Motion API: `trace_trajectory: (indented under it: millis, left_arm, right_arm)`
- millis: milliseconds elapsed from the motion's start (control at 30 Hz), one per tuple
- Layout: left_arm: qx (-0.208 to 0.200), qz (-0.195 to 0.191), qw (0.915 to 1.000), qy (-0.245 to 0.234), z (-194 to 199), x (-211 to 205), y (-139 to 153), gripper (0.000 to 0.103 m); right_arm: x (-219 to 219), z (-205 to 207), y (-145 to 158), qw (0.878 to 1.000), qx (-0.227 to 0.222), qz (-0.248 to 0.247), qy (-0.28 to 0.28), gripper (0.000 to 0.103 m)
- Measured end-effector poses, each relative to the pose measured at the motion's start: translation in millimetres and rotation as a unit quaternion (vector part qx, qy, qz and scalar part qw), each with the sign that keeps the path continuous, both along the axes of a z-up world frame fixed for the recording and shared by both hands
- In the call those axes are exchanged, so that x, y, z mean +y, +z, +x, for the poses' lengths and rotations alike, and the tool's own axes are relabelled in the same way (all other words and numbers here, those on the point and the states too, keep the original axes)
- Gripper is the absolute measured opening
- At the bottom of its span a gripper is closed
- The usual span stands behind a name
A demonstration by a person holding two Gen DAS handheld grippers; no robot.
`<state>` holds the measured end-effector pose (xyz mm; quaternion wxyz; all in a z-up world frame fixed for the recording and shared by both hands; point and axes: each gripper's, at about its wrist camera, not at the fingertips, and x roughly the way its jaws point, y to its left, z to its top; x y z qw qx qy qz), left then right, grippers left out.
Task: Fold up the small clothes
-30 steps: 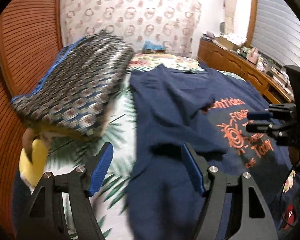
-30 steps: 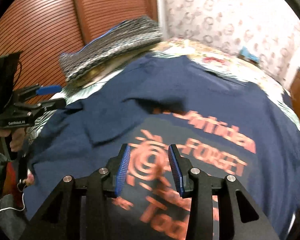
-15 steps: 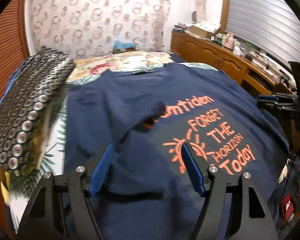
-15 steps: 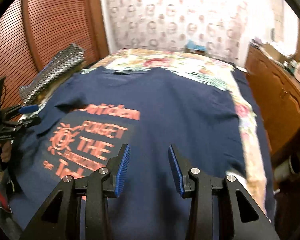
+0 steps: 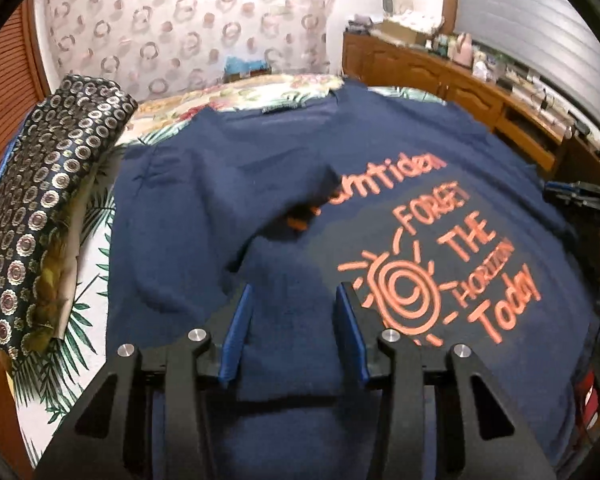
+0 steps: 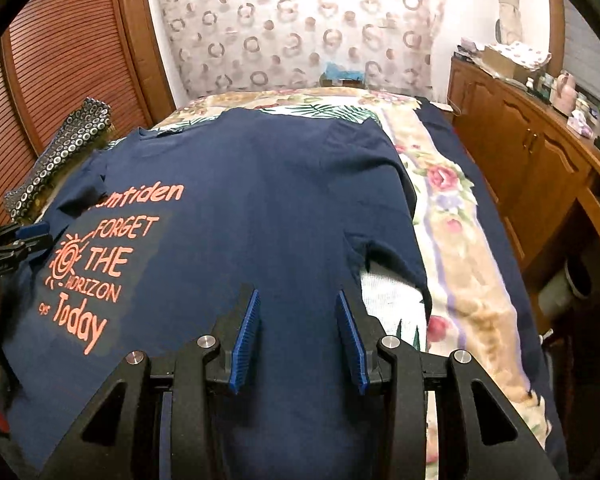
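Left wrist view — T-shirt point(image 5: 228, 184) spread beneath left claw point(image 5: 296, 332), untouched.

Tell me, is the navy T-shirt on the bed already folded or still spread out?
Mostly spread. The navy T-shirt lies flat across the bed; only one sleeve is flipped inward over the orange print.
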<state>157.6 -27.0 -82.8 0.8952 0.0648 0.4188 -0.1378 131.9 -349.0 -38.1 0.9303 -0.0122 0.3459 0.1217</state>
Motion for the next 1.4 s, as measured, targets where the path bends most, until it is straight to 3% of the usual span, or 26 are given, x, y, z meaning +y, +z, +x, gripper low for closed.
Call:
trace_trajectory:
  millis: [100,133,233,467,567,667,767,833,1033,1400]
  left_arm:
    - [0.006,0.018,0.9998,-0.008,0,-3,-6,0.036]
    - [0.005,0.017,0.9998,-0.01,0,-3,-6,0.025]
    - [-0.002,0.015,0.9998,-0.012,-3,1,-2,0.01]
    - [-0.032,-0.063,0.9973,-0.02,-26,28,37,0.009]
    - [-0.034,-0.07,0.9967,-0.027,-33,31,45,0.009]
    - [-0.027,-0.065,0.997,-0.032,-36,29,45,0.018]
    - [-0.019,-0.054,0.998,-0.027,-33,24,39,0.033]
    - [-0.017,-0.055,0.998,-0.025,-31,20,36,0.05]
    - [-0.013,-0.063,0.9971,-0.041,-23,4,31,0.065]
    - [0.02,-0.039,0.9965,-0.071,2,-46,2,0.07]
  right_arm:
    - [3,4,-3,1.0,0.001,0.001,-0.004,0.041]
    - [0,5,-5,1.0,0.0,0.001,-0.005,0.041]
    - [-6,3,-4,1.0,-0.004,0.002,-0.006,0.041]
    - [-14,0,-10,1.0,-0.013,-0.012,-0.006,0.041]
    - [-15,-2,-10,1.0,-0.014,-0.014,-0.006,0.041]
    - [-19,-2,-9,1.0,-0.013,-0.01,-0.005,0.041]
    - [-21,-2,-9,1.0,-0.012,-0.009,-0.003,0.042]
    - [-21,-2,-9,1.0,-0.012,-0.009,-0.002,0.043]
    - [-23,-2,-9,1.0,-0.011,-0.003,-0.003,0.043]
    - [-81,4,7,0.996,-0.028,0.059,-0.055,0.043]
